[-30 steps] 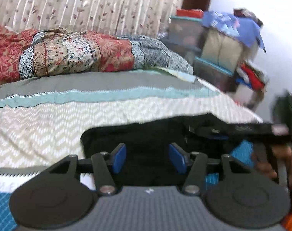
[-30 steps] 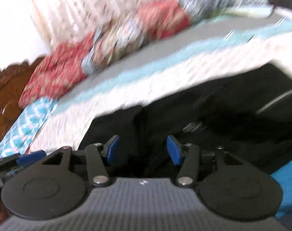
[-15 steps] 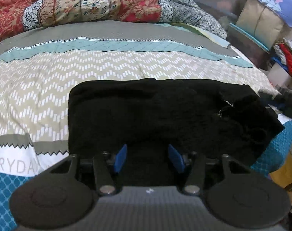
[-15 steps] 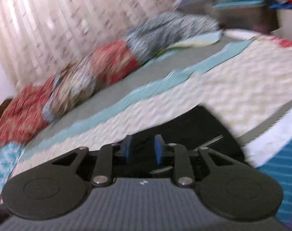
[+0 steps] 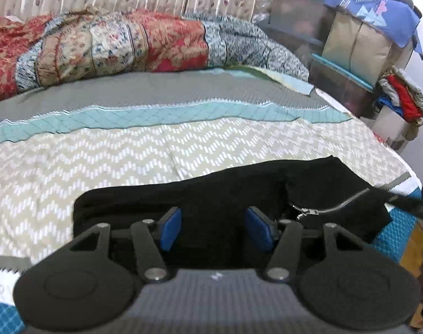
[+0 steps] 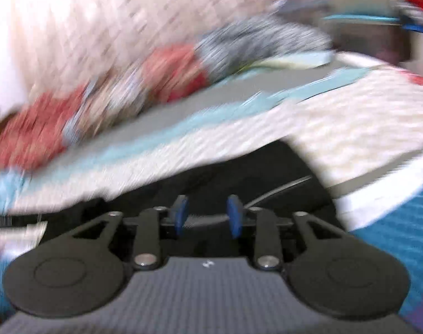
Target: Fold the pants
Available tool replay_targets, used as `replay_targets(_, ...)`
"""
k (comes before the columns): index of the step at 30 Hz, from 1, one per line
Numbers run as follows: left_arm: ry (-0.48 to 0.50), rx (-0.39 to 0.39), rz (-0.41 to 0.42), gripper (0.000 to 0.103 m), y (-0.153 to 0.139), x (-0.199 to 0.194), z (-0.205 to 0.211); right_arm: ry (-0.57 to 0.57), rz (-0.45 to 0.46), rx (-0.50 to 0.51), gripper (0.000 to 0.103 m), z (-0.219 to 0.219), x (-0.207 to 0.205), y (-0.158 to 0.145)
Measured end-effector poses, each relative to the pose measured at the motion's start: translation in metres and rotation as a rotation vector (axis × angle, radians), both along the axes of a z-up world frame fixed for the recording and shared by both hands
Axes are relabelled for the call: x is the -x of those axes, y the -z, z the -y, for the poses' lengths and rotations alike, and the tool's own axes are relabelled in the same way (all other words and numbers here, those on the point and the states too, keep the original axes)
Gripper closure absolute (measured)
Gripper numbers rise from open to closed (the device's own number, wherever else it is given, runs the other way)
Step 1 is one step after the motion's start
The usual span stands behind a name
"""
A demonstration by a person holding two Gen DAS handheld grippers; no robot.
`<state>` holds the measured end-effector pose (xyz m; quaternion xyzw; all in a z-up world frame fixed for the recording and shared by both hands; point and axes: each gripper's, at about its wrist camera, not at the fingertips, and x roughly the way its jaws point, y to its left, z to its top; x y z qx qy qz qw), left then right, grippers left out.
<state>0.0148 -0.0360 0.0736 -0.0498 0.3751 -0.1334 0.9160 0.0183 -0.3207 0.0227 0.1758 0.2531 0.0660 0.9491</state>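
Writing: only a fragment shows, letters reading roughly "ER" on the white band of the bedspread (image 5: 183,150) at the lower left edge of the left wrist view; the rest is cut off by the hand-held gripper body. A small pale mark sits on the grey body of each hand-held gripper, too small to read. Black pants (image 5: 217,194) lie folded on the near part of the bed, on the chevron-patterned beige band, long axis running left to right across the left wrist view, the far edge rising slightly toward the right. The zipper (image 5: 331,208), silver teeth exposed, is at the right end of the bundle, so the waist end points right, toward the bed's edge. Left hand-held gripper (image 5: 215,229): blue pads spread wide, low over the near edge of the pants, black cloth showing between them; cannot tell whether they touch it. Right hand-held gripper (image 6: 207,215): view heavily motion-blurred; pads set apart at a narrower gap, nothing pinched between them, pants (image 6: 239,178) just ahead with a pale streak that is likely the zipper. Beyond the pants: a teal stripe and grey band on the bedspread, a rumpled patchwork quilt (image 5: 114,50) along the far side, storage bins (image 5: 337,55) stacked at right.
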Motion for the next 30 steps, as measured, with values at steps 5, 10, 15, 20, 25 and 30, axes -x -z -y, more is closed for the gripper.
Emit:
replay_targets(5, 0.019, -0.165, -0.14, 0.039, 0.048, -0.029, 0.025, 0.179, -0.065, -0.144, 0.02, 0.052, -0.004, 0.026)
replay_targets(10, 0.041, -0.224, -0.137, 0.031, 0.05, -0.028, 0.033, 0.172, -0.178, -0.246, 0.023, 0.045, -0.021, 0.053)
replay_targets(15, -0.037, 0.001, -0.147, 0.018, 0.012, -0.017, -0.002, 0.083, -0.131, -0.115, 0.081, 0.005, -0.013, 0.018)
replay_targets(20, -0.079, 0.234, -0.098, 0.004, -0.029, -0.008, -0.032, -0.107, 0.009, 0.041, 0.084, -0.061, -0.005, -0.028)
replay_targets(25, 0.021, 0.313, -0.11, 0.0, -0.042, -0.007, -0.027, -0.354, 0.14, 0.249, 0.085, -0.15, 0.024, -0.05)
replay_targets(30, 0.023, 0.339, -0.124, 0.017, -0.025, -0.002, -0.038, -0.476, 0.149, 0.318, 0.086, -0.192, 0.053, -0.049)
